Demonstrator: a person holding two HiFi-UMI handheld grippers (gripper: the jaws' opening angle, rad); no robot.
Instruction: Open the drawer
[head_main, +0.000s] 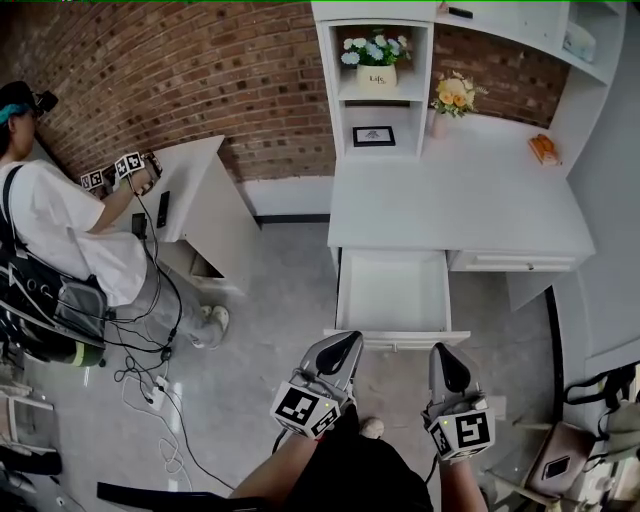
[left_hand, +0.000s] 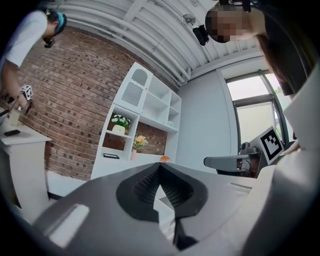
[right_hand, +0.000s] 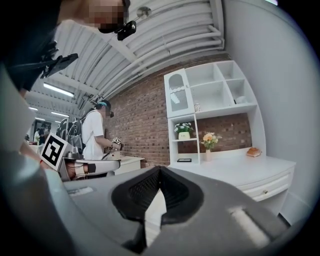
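My left gripper (head_main: 348, 342) and right gripper (head_main: 446, 354): jaws pressed together, pinching nothing. White flat-fronted drawer (head_main: 392, 292) stands open just ahead of the tips. Cream flower pot (head_main: 376, 77) beyond reads "Life".

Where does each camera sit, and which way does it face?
Head view: on the person's head, looking steeply down at the open drawer and white desk; left gripper and right gripper show below.
Left gripper view: on that gripper, looking level along its shut jaws toward the shelf unit; right gripper at right.
Right gripper view: likewise, facing the desk; left gripper at left.
All three share the white flowers.
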